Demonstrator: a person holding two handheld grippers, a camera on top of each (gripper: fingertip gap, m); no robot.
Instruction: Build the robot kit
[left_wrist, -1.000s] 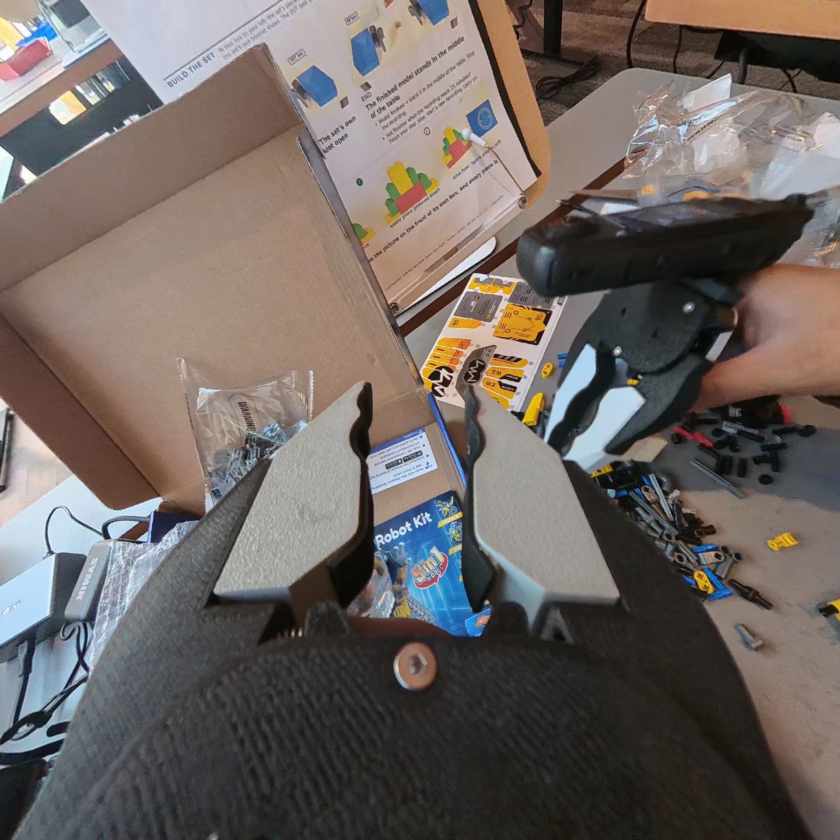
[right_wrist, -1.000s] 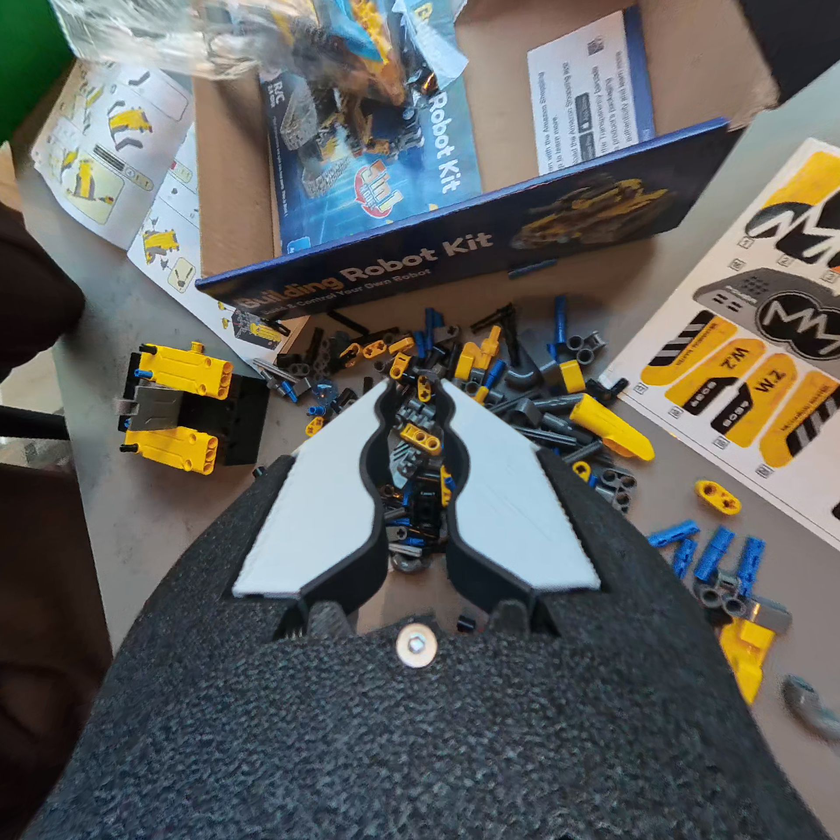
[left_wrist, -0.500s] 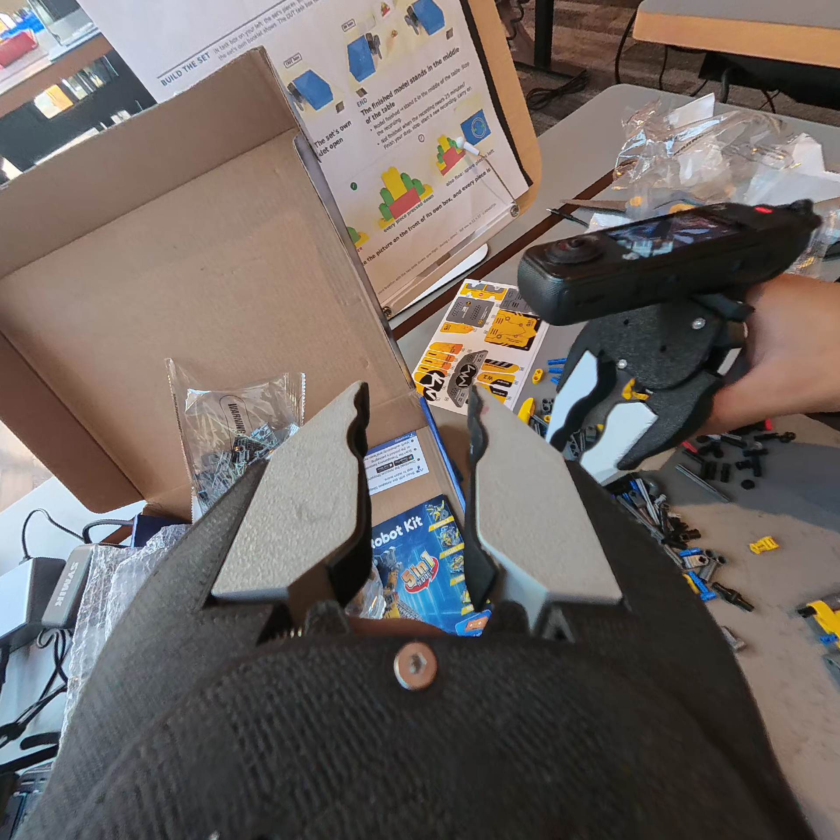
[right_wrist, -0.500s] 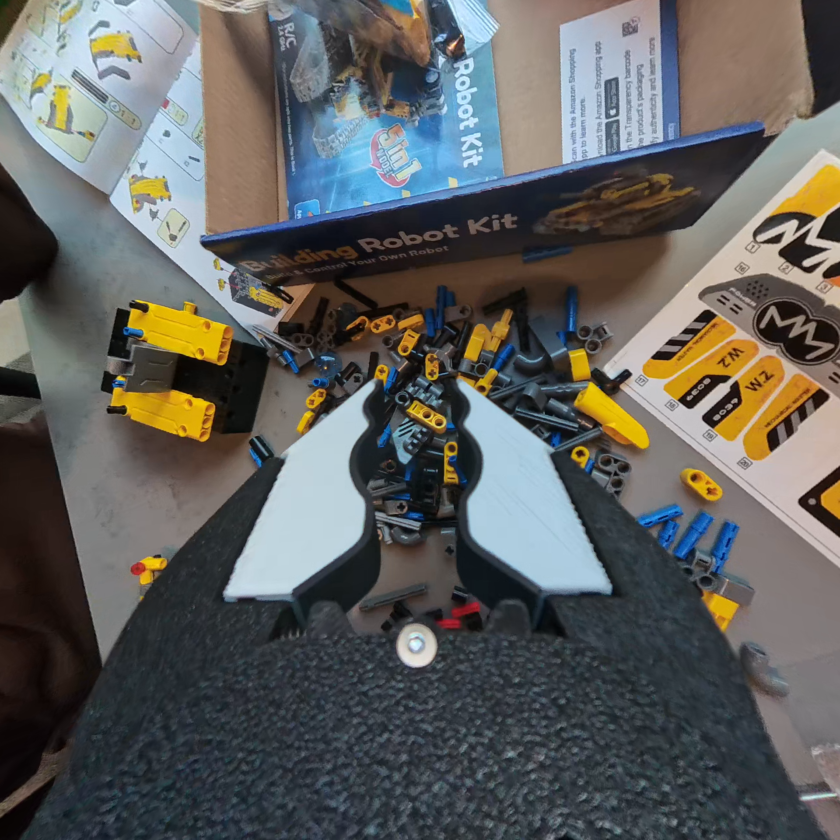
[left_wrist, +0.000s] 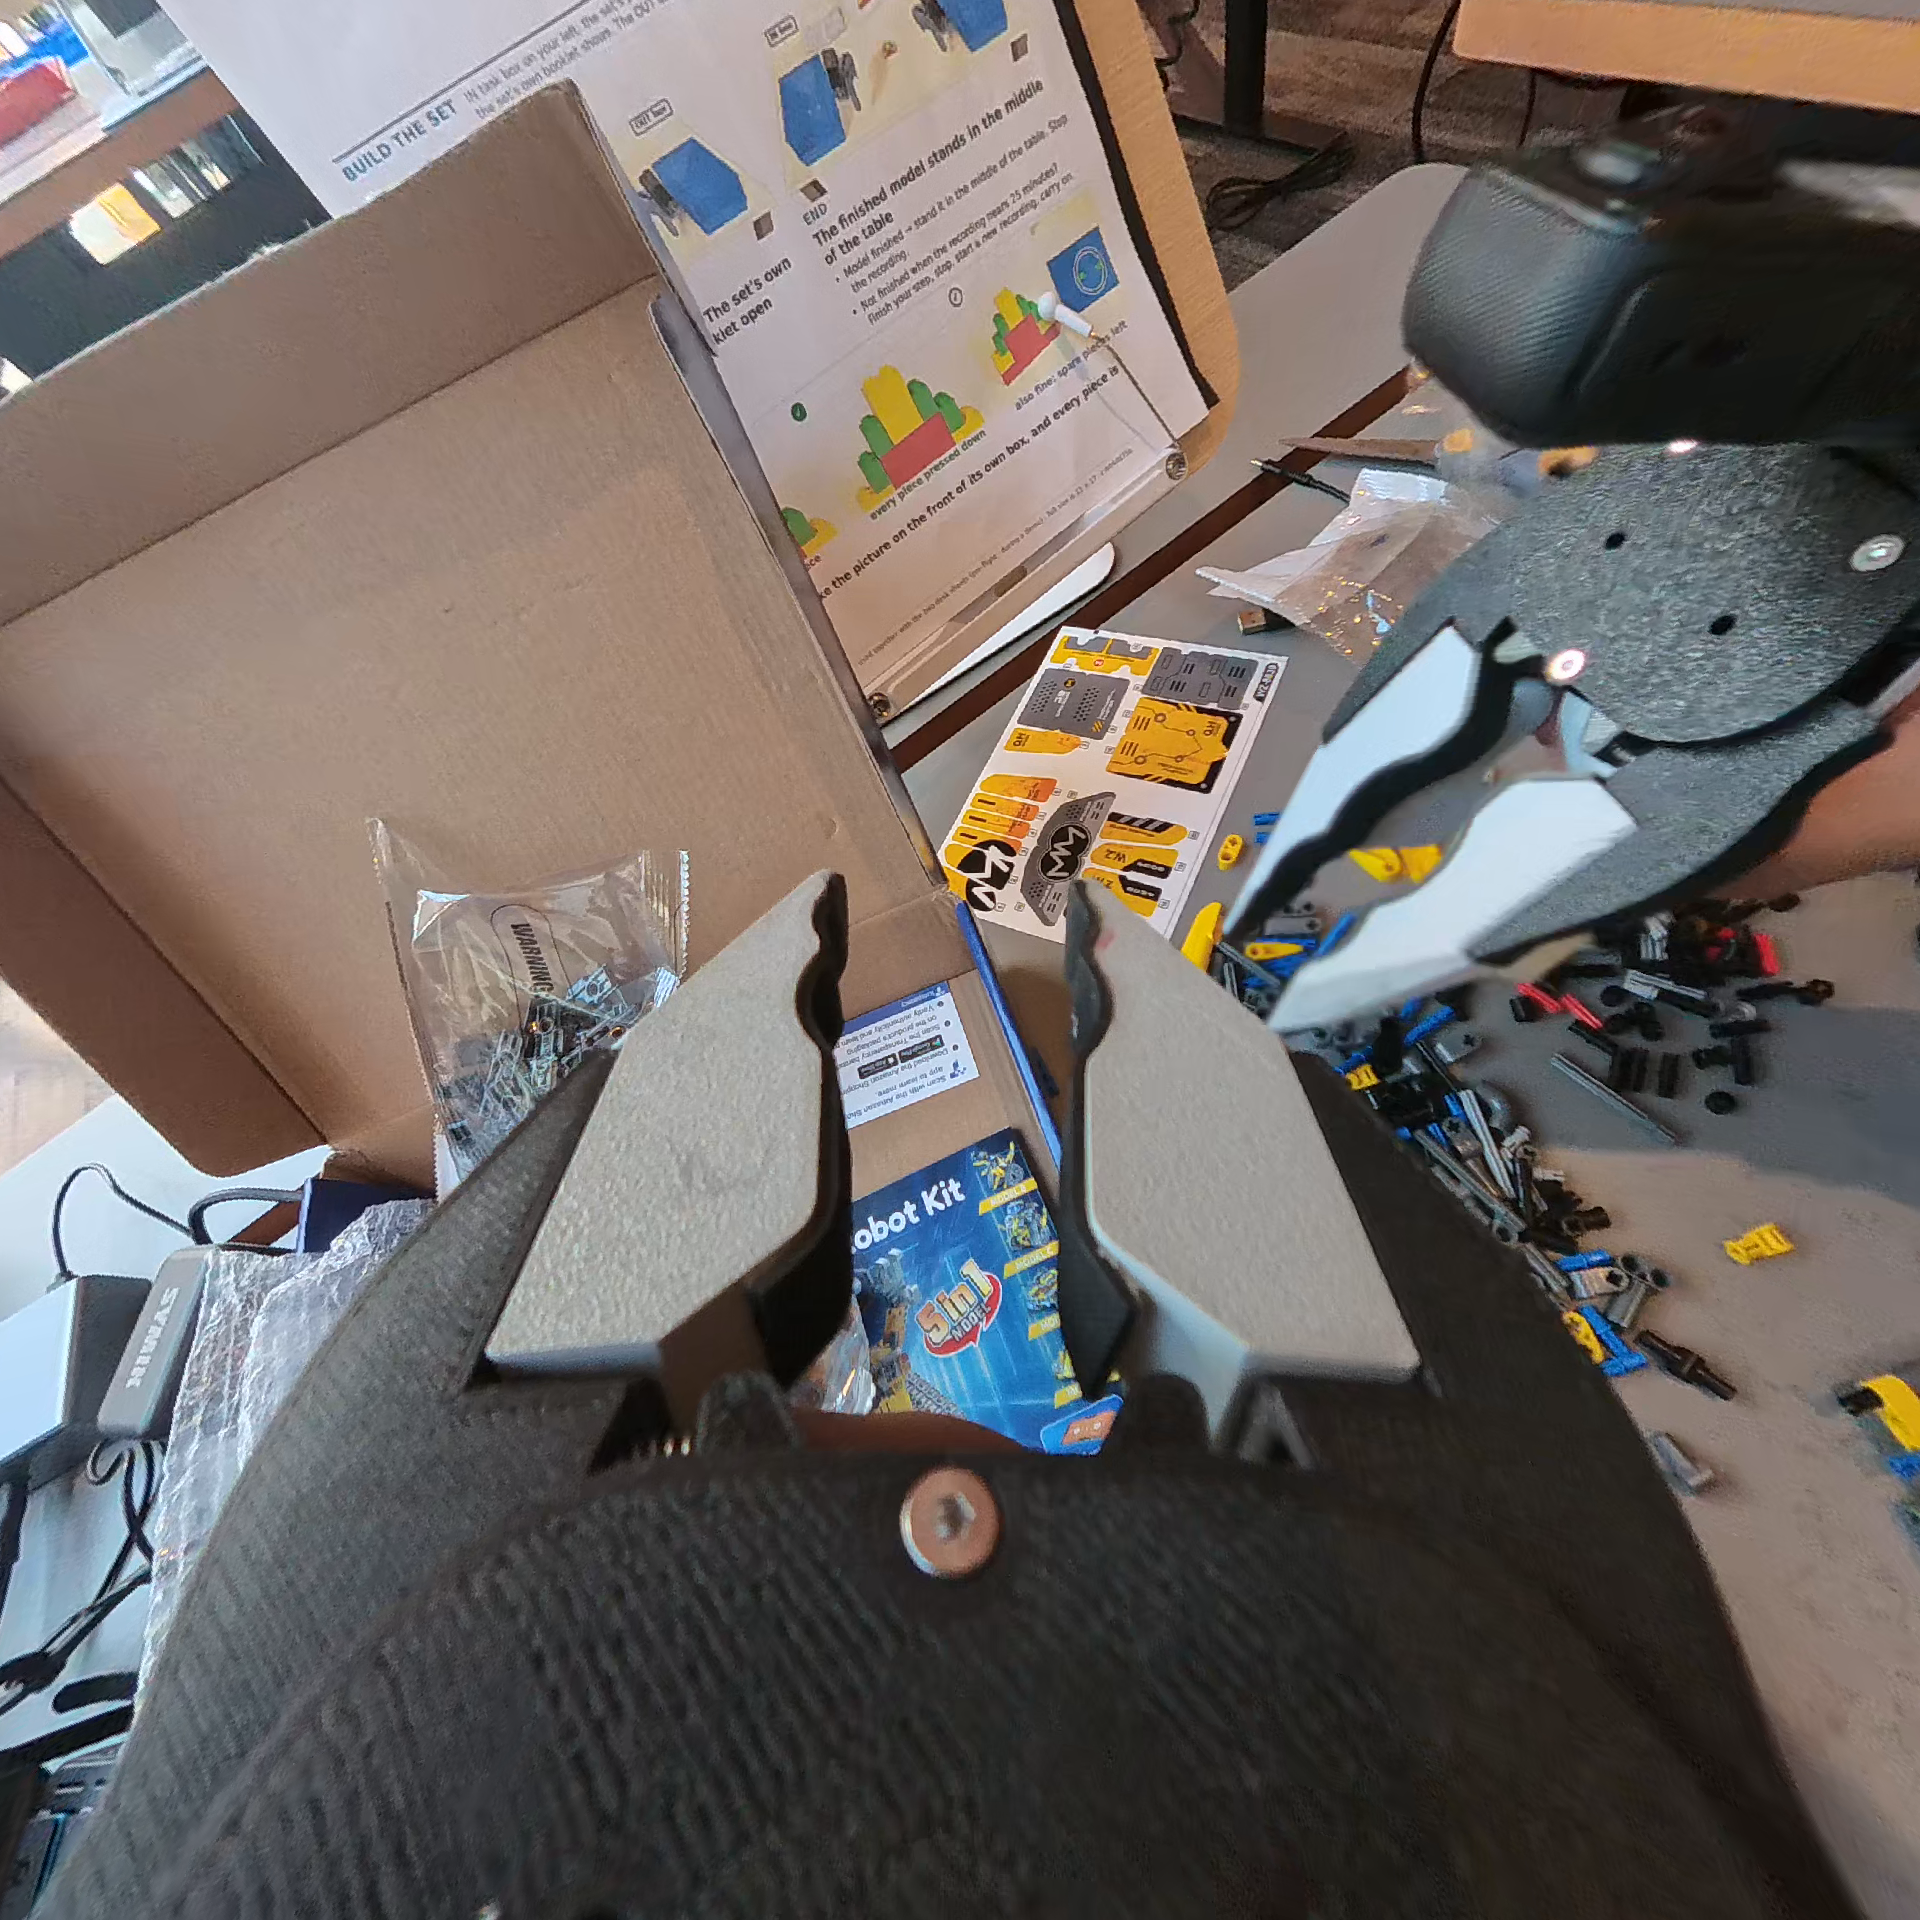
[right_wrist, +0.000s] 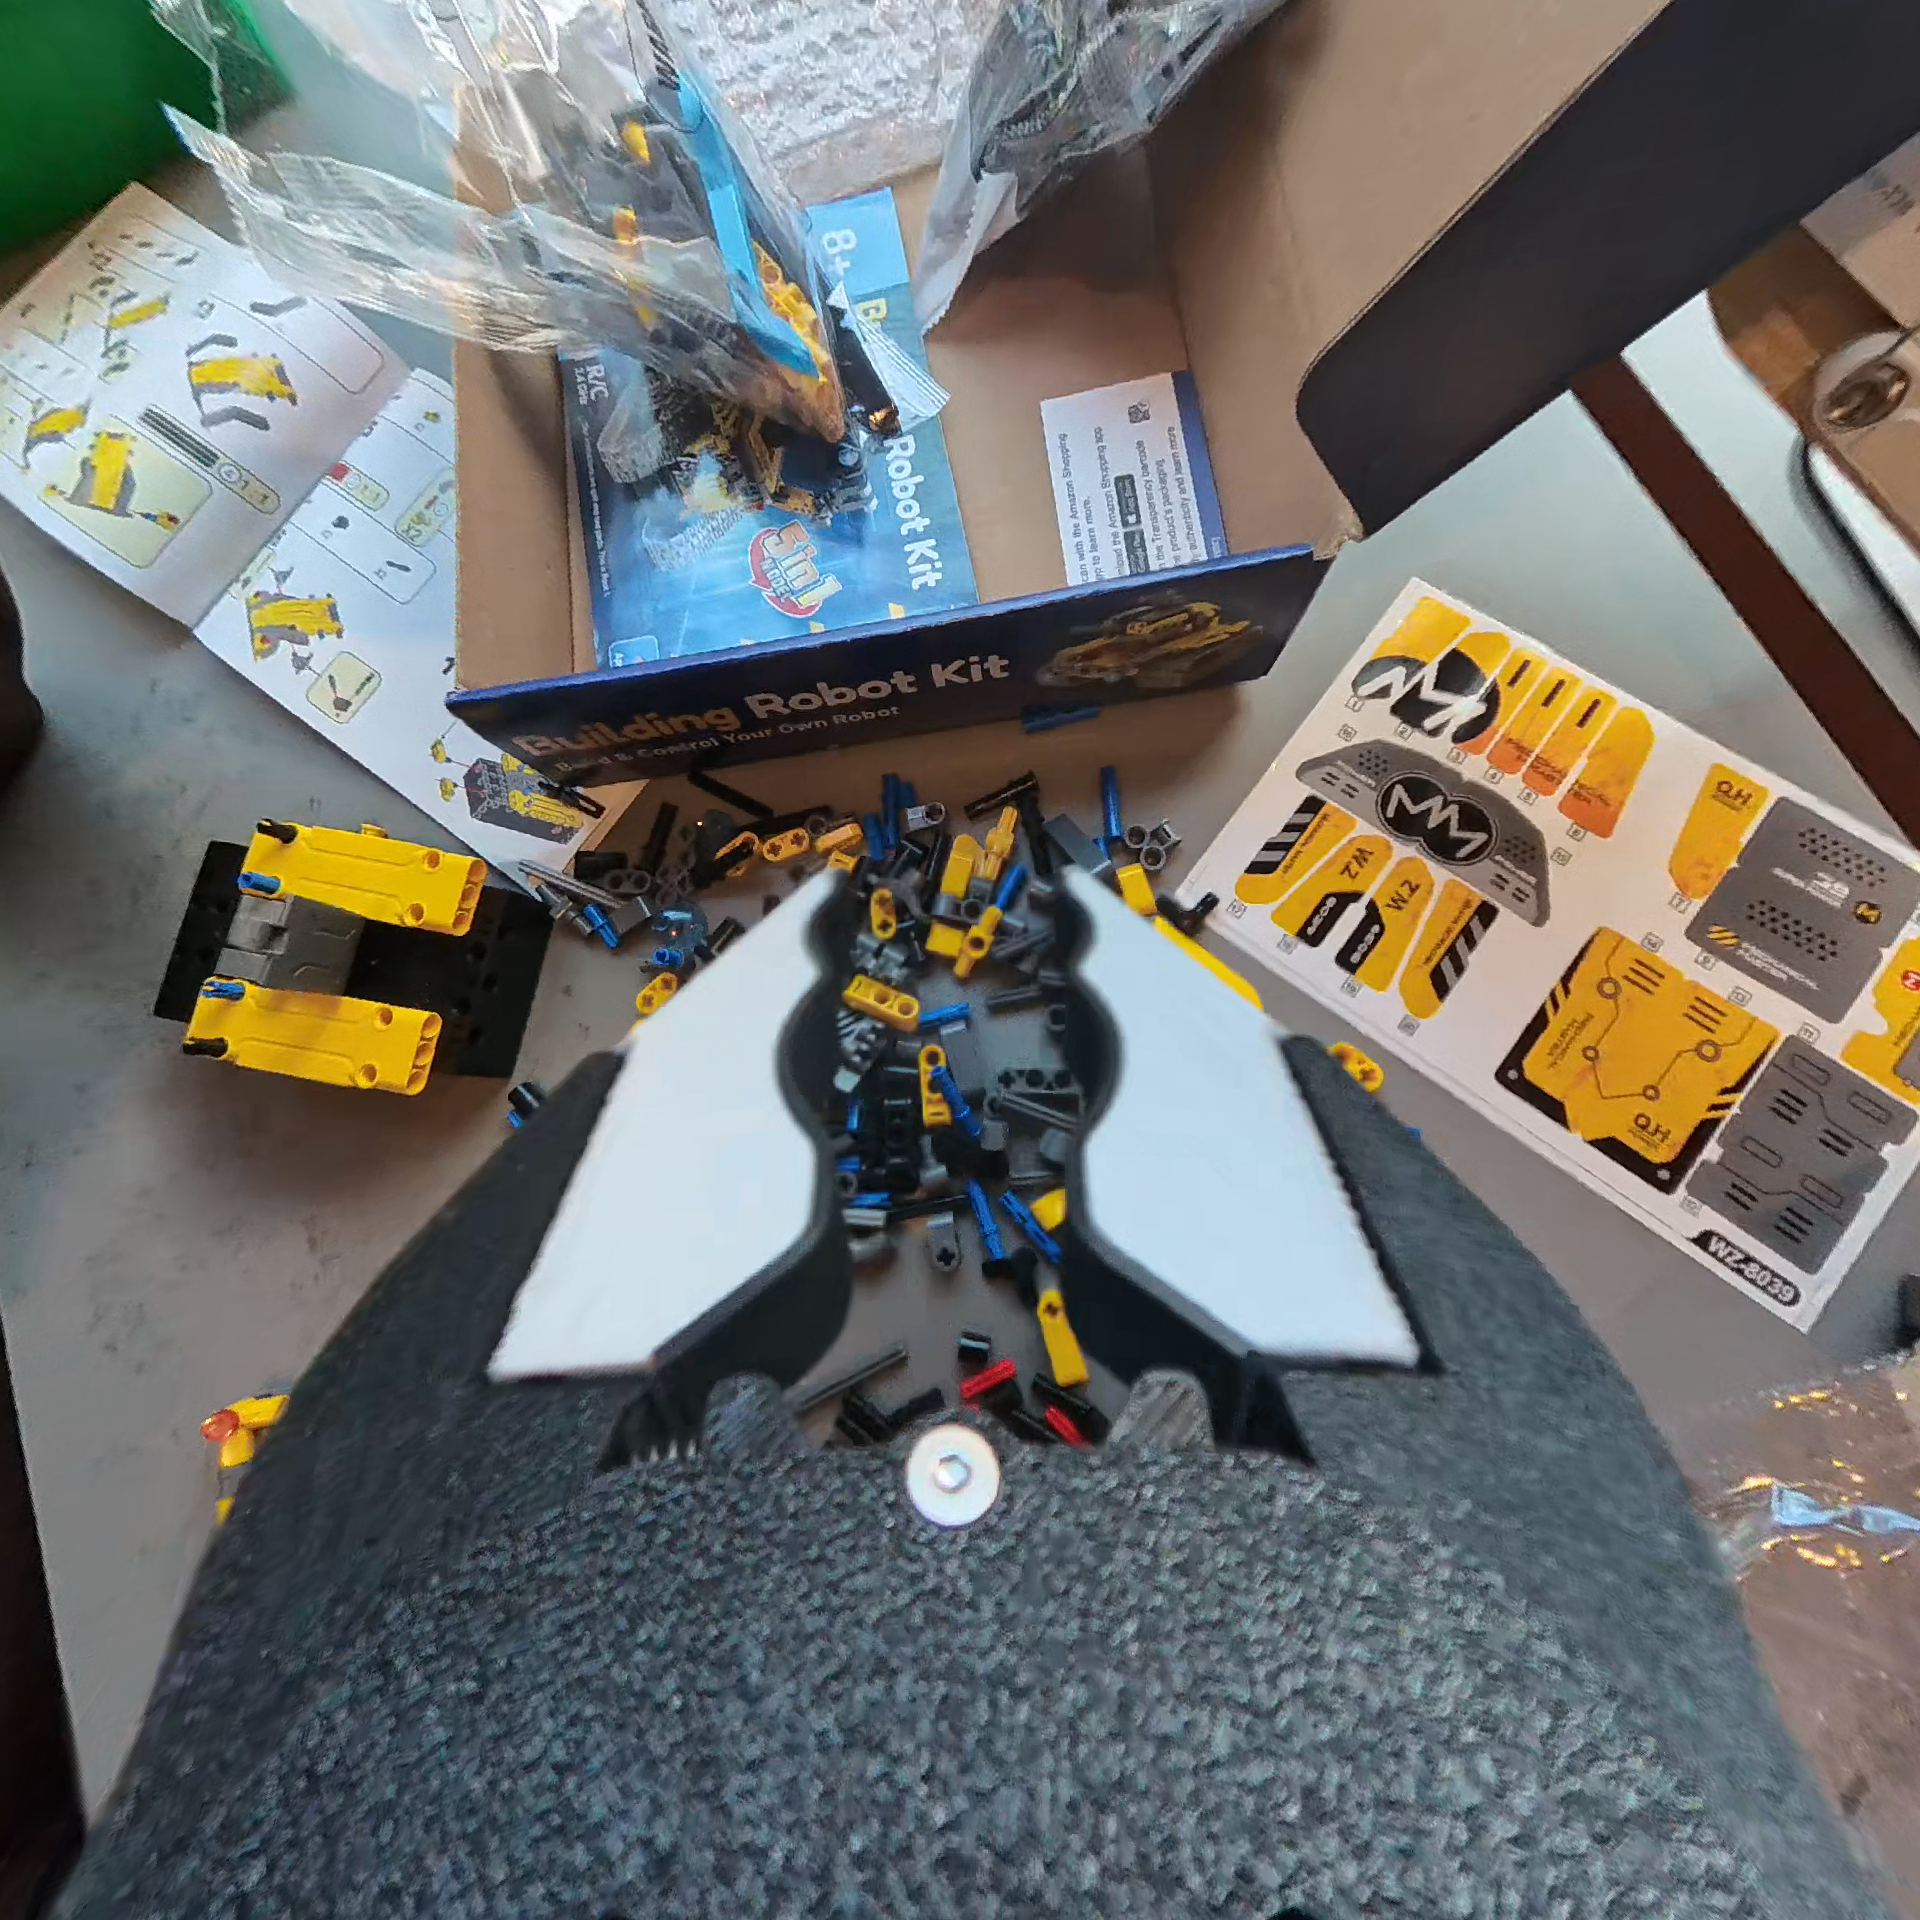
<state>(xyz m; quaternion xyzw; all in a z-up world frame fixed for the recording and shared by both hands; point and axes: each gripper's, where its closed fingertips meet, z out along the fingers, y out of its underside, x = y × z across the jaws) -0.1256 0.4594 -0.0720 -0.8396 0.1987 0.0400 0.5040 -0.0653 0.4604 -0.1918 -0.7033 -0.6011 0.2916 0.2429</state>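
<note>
My left gripper is open and empty, held above an open cardboard box. The box holds a blue booklet and a clear bag of small parts. My right gripper is open and empty above a pile of small black, blue, grey and yellow building parts on the grey table. It also shows in the left wrist view, held by a hand over the same pile. A yellow and black built block lies left of the pile.
A sticker sheet lies right of the pile. A folded instruction sheet lies left of the box. Crumpled clear bags stick out of the box. A printed sign on a stand stands behind it. About 15 cm separates my left fingertips from my right.
My right gripper has lifted up and back from the parts pile, still open. In the left wrist view it now looms larger, up and right. My left gripper has barely moved.
</note>
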